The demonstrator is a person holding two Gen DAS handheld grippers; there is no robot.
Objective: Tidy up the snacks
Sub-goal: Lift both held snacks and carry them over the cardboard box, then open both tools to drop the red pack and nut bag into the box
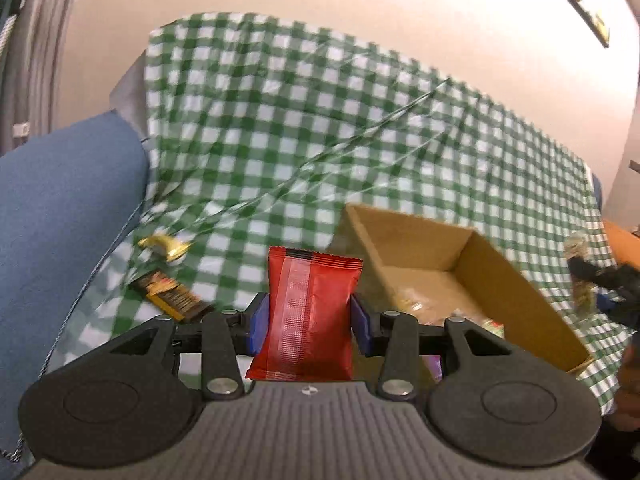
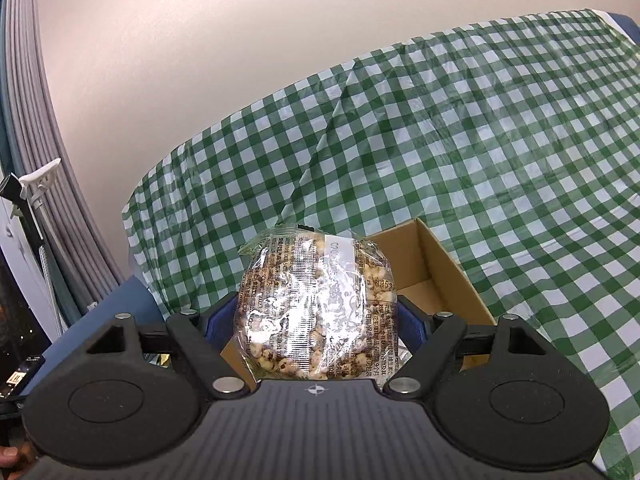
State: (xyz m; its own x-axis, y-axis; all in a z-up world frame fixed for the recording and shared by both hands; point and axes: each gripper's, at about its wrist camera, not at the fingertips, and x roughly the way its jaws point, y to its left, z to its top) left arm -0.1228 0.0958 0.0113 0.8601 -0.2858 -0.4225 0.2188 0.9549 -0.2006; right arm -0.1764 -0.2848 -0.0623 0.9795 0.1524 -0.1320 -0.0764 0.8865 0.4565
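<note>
Left hand-held gripper grasping a red packet left of the box, right hand-held gripper clenched on a clear bag near it; each should be lowered inside before release.

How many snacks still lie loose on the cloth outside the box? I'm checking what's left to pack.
2 visible: a gold-wrapped snack and a dark bar, both left of the cardboard box. The grippers' bodies may hide others.
</note>
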